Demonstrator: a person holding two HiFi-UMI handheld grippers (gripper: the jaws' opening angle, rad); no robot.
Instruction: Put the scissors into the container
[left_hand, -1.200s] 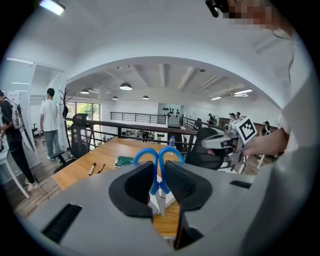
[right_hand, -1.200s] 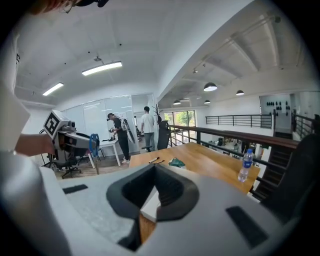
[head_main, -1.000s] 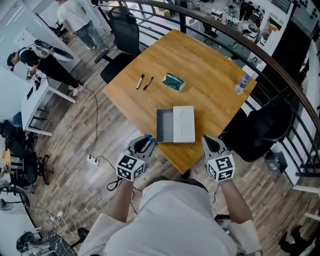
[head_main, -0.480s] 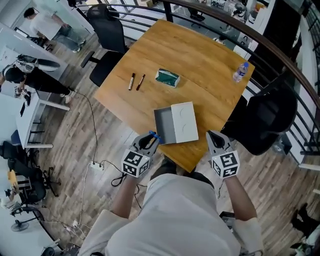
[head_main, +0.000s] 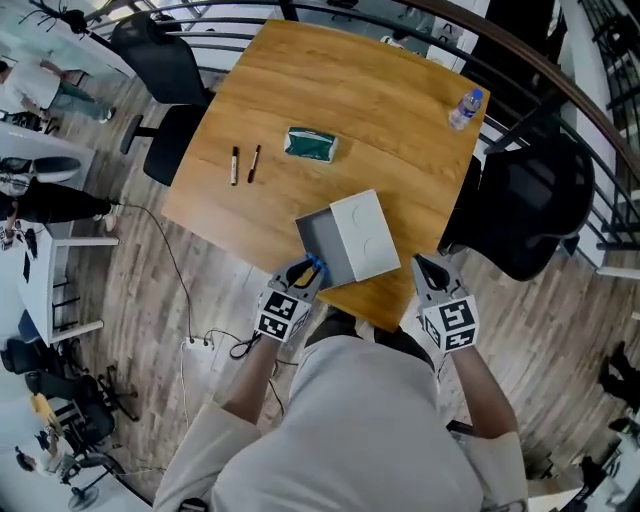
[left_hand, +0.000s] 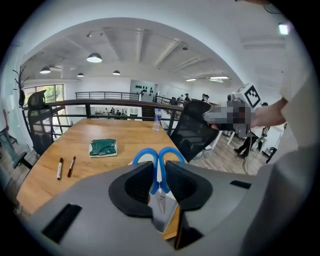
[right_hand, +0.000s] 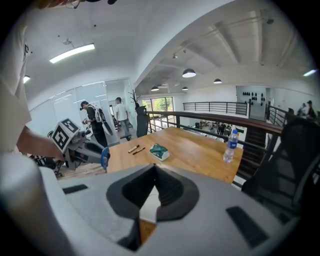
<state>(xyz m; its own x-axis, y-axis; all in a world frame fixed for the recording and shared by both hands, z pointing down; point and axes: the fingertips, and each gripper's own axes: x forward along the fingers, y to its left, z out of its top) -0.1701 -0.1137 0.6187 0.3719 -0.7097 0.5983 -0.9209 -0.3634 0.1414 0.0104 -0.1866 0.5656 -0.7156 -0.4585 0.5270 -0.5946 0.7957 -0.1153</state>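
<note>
Blue-handled scissors (left_hand: 158, 159) stand between the jaws of my left gripper (left_hand: 160, 186), handles pointing away and blades toward the camera. That gripper is shut on them. In the head view the left gripper (head_main: 303, 276) holds the scissors (head_main: 316, 266) at the near-left corner of the container (head_main: 322, 247), an open grey box with a white lid (head_main: 364, 235) alongside it, near the table's front edge. My right gripper (head_main: 429, 271) hovers off the table edge to the right of the box, shut, with nothing in it. The box shows white behind the right gripper (right_hand: 154, 169).
Farther back on the wooden table (head_main: 400, 150) lie two markers (head_main: 243, 164) and a green packet (head_main: 311, 144). A water bottle (head_main: 460, 109) stands at the far right corner. Black chairs (head_main: 530, 205) flank the table. A power strip with cable (head_main: 200, 343) lies on the floor.
The head view has swung, so the table sits higher and more turned. Both grippers have come nearer the table's front edge. The scissors now sit beside the box's corner.
</note>
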